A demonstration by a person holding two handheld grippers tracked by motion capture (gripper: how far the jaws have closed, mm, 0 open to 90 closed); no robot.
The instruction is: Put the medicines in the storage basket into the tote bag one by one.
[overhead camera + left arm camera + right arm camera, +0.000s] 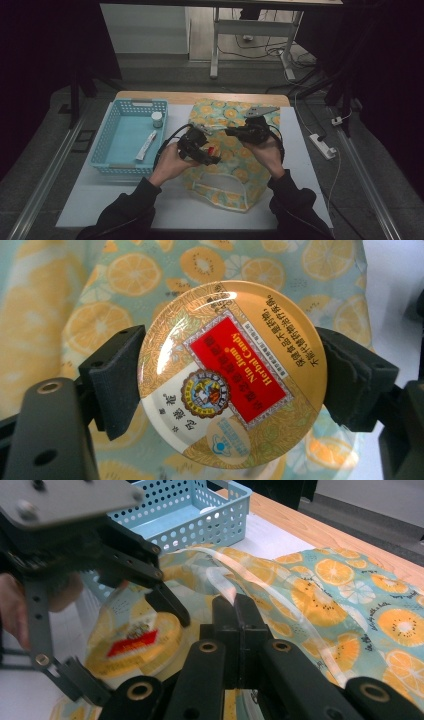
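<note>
The left gripper point(232, 385) pinches a round candy tin point(232, 375) in its jaws, over the fruit bag point(235, 150). At its 3 o'clock, the right gripper point(235, 612) pinches the bag's clear edge point(227, 580), jaws pressed together.

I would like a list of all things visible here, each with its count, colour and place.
candy tin: one, gold with a red label, between the left hand-held gripper's pads, over the bag
fabric bag: one, teal with an orange-slice print, centre of the table
basket: one, light blue, left on the table
small jar: one, white, in the basket
tube: one, white, in the basket
table: one, white top with a wooden far edge
power strip: one, white, on the floor at right
left hand-held gripper: black, shut on the tin
right hand-held gripper: black, shut on the bag's clear edge strip
</note>
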